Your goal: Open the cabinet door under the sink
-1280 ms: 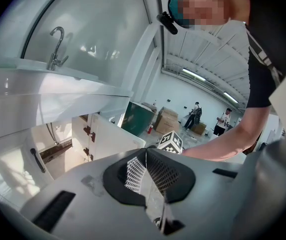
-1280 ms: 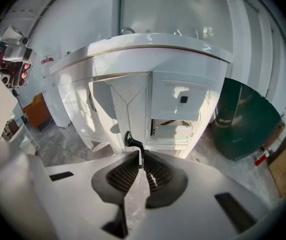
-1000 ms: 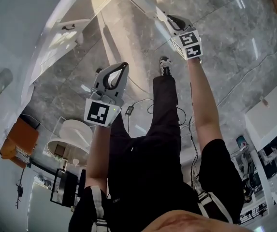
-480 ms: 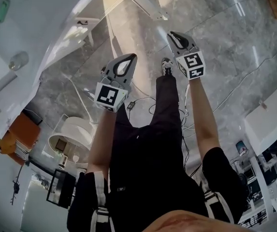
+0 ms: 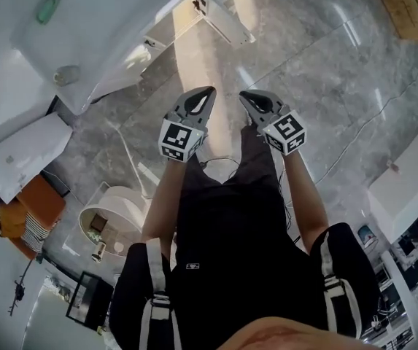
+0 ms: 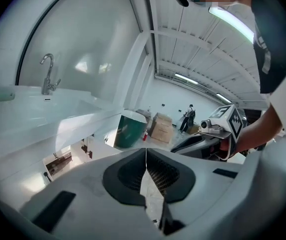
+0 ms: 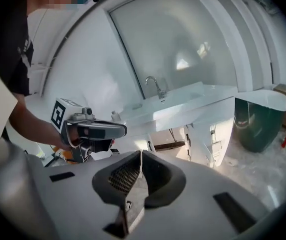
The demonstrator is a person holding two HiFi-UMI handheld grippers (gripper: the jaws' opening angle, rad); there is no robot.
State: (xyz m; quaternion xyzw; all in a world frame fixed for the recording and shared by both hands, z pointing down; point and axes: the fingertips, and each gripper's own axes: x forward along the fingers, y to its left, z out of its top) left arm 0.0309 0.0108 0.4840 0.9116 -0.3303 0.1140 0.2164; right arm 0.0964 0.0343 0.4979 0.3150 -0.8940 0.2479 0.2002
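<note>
My left gripper (image 6: 145, 153) has its jaws pressed together with nothing between them. My right gripper (image 7: 141, 155) is pinched closed the same way, empty. Both hang side by side above the grey stone floor (image 5: 325, 71), each carrying a cube (image 5: 182, 140) printed with black-and-white square markers. Ahead, under the sink (image 7: 182, 100), the white cabinet door (image 5: 227, 22) juts out, well apart from both.

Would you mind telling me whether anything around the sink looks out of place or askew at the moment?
Yes: beneath the sink, a white cabinet door stands swung outward rather than flush, with dark hinge fittings showing and the brownish cabinet interior exposed. Nothing looks spilled or broken as far as these views show.
</note>
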